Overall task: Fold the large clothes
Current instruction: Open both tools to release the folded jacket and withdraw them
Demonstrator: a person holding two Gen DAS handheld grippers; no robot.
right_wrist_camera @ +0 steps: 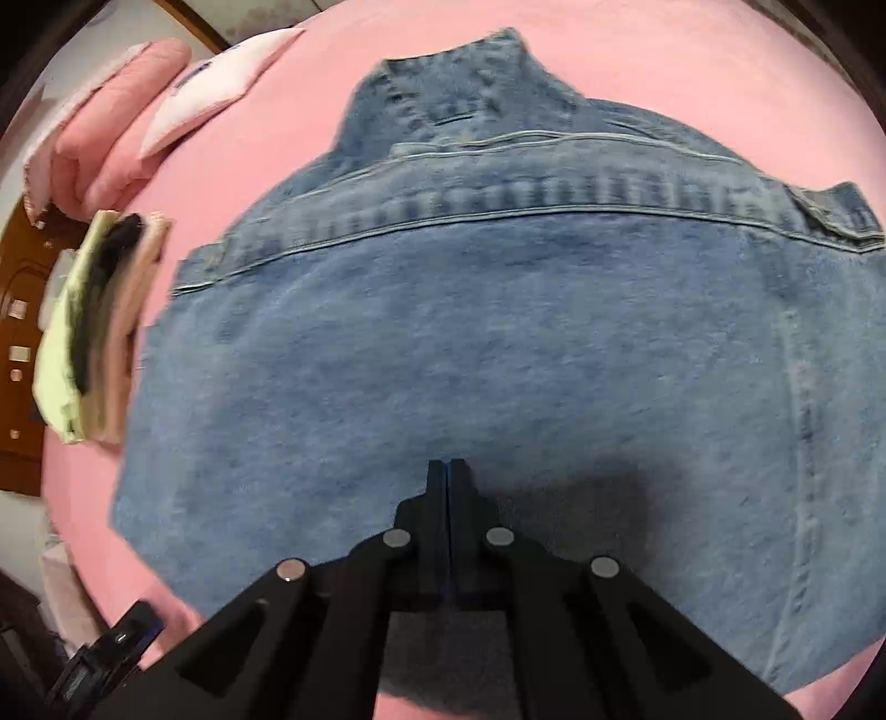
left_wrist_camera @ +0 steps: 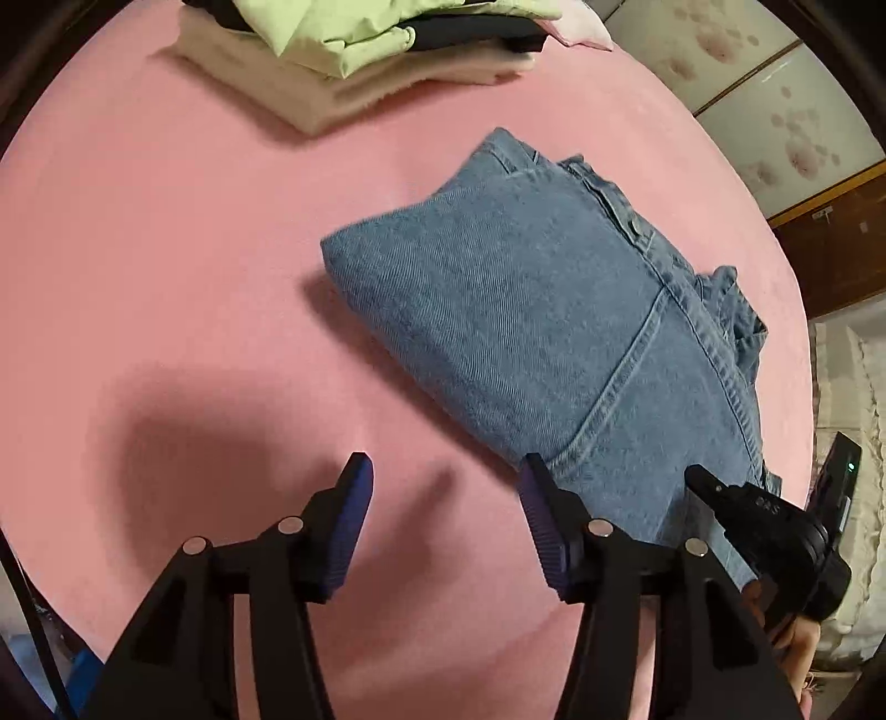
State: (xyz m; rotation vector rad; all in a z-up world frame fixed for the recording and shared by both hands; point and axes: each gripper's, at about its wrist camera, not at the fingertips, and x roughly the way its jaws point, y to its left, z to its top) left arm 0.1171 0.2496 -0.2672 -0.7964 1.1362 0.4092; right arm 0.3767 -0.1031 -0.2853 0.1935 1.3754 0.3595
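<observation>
The right-wrist view is blurred, and whether the right gripper (right_wrist_camera: 447, 468) touches the denim below it is hard to tell; its fingers are pressed together with nothing visible between them. The left gripper (left_wrist_camera: 443, 471) is spread wide and empty over the pink surface (left_wrist_camera: 166, 249), one finger at the edge of the folded jeans (left_wrist_camera: 542, 310). A stack of folded clothes (left_wrist_camera: 360, 50) lies at the far edge. Patterned wall panels (left_wrist_camera: 775, 111) stand beyond.
</observation>
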